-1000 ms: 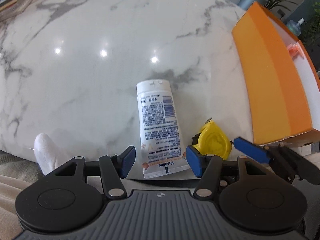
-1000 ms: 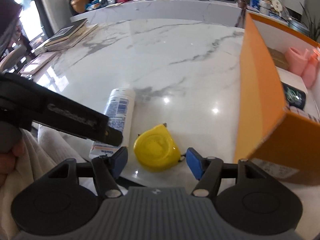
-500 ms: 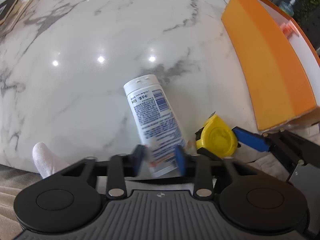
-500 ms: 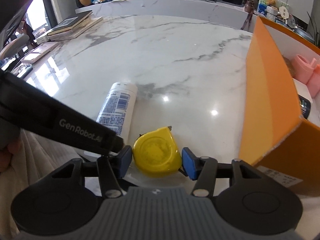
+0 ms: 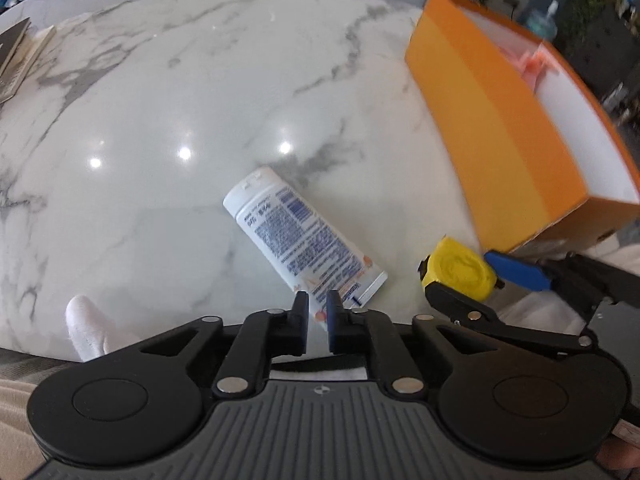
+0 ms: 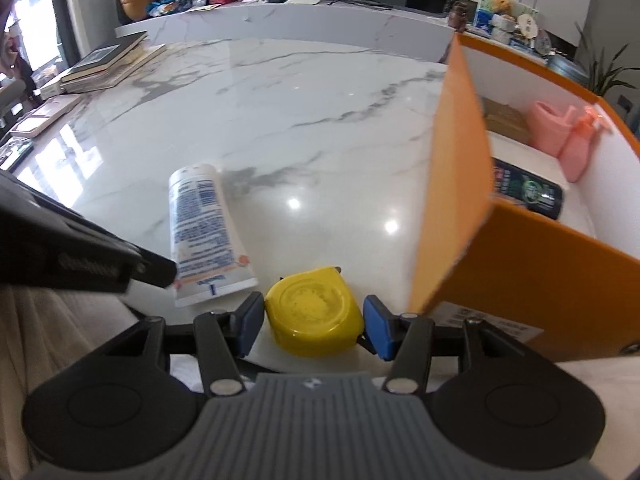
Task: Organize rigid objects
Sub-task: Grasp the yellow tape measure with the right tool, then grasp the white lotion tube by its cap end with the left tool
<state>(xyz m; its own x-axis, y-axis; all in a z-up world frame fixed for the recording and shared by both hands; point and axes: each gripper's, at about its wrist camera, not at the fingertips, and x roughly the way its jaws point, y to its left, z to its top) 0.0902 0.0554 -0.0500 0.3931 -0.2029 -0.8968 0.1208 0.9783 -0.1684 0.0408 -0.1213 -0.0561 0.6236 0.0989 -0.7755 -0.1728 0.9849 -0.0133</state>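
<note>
My left gripper (image 5: 317, 312) pinches the crimped end of the white printed plastic tube (image 5: 301, 244). My right gripper (image 6: 314, 322) clamps the yellow round-cornered tape measure (image 6: 316, 312). Orange cardboard box (image 6: 452, 184) wall at 2 o'clock; open marble tabletop (image 6: 280, 120) at 12.

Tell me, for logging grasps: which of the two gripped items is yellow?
The tape measure, between the right gripper fingers. The left gripper pinches a white tube.

Black tongs (image 6: 314, 326), blue pads (image 6: 251, 326)
</note>
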